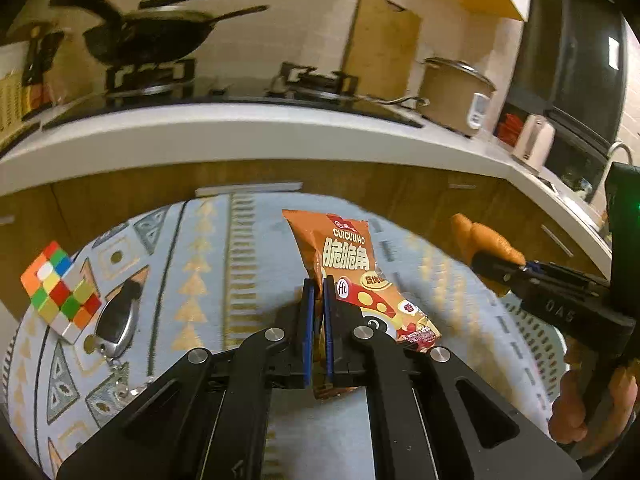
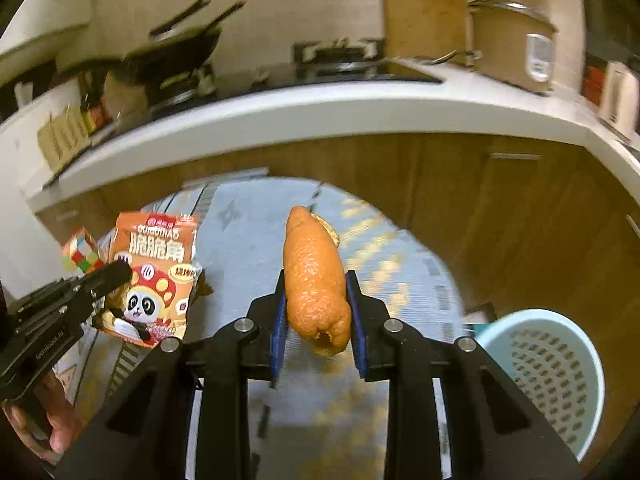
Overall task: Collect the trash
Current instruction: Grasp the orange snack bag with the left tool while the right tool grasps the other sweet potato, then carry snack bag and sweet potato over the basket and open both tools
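While the left gripper (image 1: 319, 292) pinches one snack bag (image 1: 352, 276) edge, it may slip; the right gripper's (image 2: 316, 300) jaws clamp the orange peel (image 2: 314, 276), which could miss the basket (image 2: 560, 364).

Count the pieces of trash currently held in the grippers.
2: the snack bag pinched in the left gripper, and the orange peel in the right gripper. More may lie out of view.

One snack bag (image 1: 352, 264), one orange peel (image 2: 314, 276), one basket (image 2: 548, 368), one cube (image 1: 60, 292).

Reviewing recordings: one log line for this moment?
left gripper: shut on snack bag | right gripper: shut on orange peel | basket: lower right
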